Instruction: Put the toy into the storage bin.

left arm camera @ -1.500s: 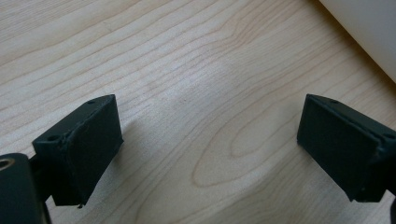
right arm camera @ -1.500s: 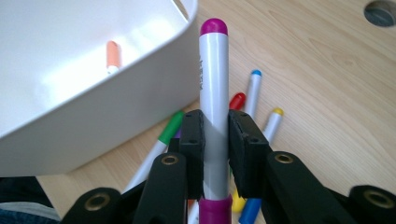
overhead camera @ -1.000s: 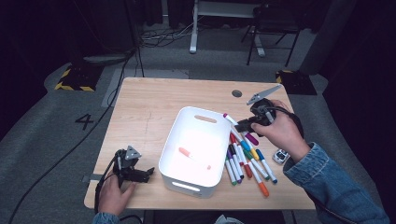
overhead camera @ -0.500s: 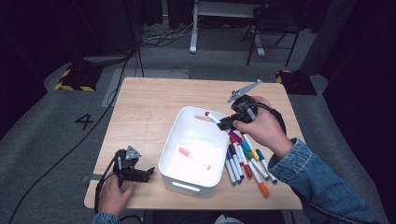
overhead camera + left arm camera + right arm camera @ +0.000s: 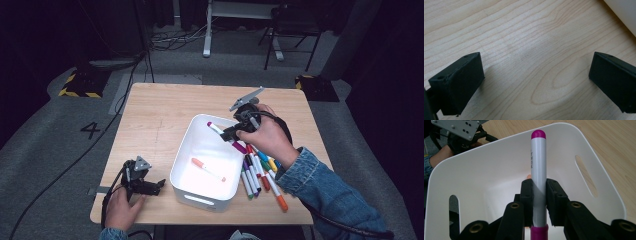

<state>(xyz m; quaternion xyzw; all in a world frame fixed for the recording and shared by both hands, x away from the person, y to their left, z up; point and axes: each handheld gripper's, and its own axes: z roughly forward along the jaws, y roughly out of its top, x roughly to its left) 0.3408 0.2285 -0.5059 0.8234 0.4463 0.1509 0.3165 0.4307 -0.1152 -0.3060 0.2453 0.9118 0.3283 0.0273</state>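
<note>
Your right claw (image 5: 539,195) is clamped on a purple-capped marker (image 5: 538,162), pads pressing its white barrel from both sides. The marker's long axis runs straight out ahead of the claw, cap end leading, toward the top of the right gripper view. Directly beyond and beneath it sits the white bin (image 5: 599,165), so the coming move depends on the marker hanging over the bin's open mouth rather than over its rim. In the high view the right claw (image 5: 231,134) holds the marker (image 5: 220,131) slanting toward the upper left of the frame, above the bin (image 5: 200,200), where an orange marker (image 5: 207,169) already lies. The remaining markers (image 5: 260,172) lie on the bench (image 5: 160,115) just right of the bin. Your left claw (image 5: 534,75) rests apart, jaws wide over bare wood.
</note>
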